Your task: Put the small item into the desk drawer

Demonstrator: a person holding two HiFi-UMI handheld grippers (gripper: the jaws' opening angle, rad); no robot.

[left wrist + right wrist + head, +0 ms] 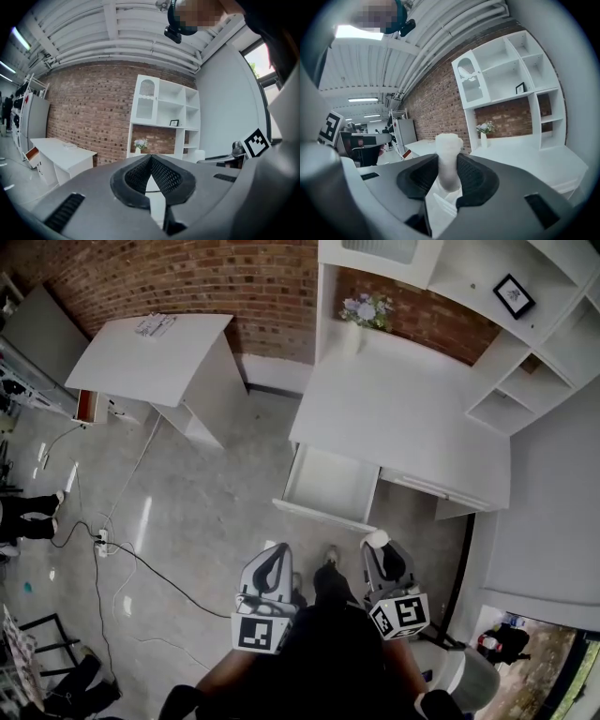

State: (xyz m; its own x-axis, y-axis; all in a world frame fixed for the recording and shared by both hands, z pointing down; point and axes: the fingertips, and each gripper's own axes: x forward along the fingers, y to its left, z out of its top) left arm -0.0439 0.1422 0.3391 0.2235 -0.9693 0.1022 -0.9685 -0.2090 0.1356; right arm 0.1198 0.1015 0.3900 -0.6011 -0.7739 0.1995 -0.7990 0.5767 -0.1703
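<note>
white small item in the right claw, open desk drawer ahead

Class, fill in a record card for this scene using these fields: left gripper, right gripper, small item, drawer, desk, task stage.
left gripper: jaws together, nothing between them
right gripper: jaws closed on the small white item
small white item: its rounded end sticks out past the jaw tips
drawer: pulled open at the desk's left end in the head view; looks bare inside
desk: white, with a vase of flowers at its back
task stage: item not yet in the drawer; both grippers short of the desk
</note>
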